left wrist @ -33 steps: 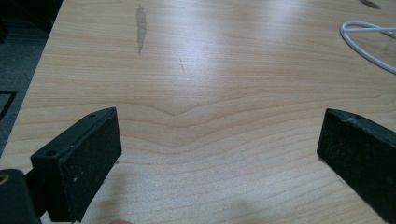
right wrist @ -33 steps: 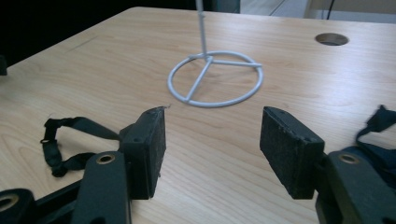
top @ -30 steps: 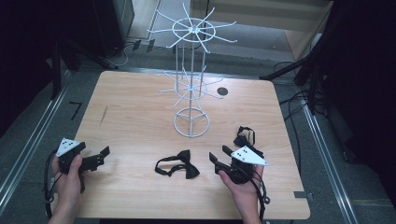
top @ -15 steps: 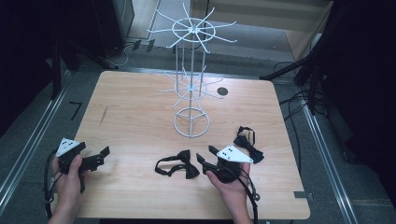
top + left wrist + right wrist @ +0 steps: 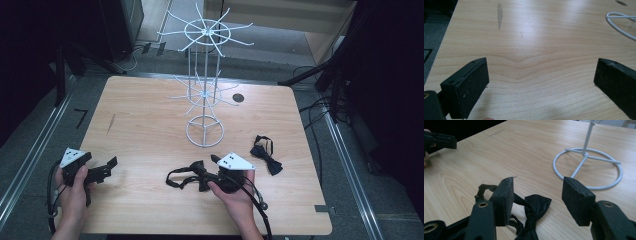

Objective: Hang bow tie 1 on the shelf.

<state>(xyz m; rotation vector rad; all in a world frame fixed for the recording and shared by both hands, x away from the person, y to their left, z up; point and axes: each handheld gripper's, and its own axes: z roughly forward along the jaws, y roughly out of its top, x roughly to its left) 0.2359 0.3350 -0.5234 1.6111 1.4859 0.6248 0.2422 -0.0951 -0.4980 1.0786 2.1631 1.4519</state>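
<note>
Right gripper view: I'm sliding my right gripper (image 5: pixel 537 192) leftward from the far tie, jaws parted, unclamped, over the black fabric bow tie (image 5: pixel 534 206) lying on the pale wooden table (image 5: pixel 524 150), so I'm judging a pickup is next. My left gripper (image 5: pixel 541 75) is idling wide open, and beyond stands the white wire hanging rack (image 5: pixel 205 75).

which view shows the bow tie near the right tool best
The right gripper view: the bow tie lies close up under the right tool, knot and strap plain between open jaws. The high view shows it small and dark. The left gripper view gives bare table.
</note>
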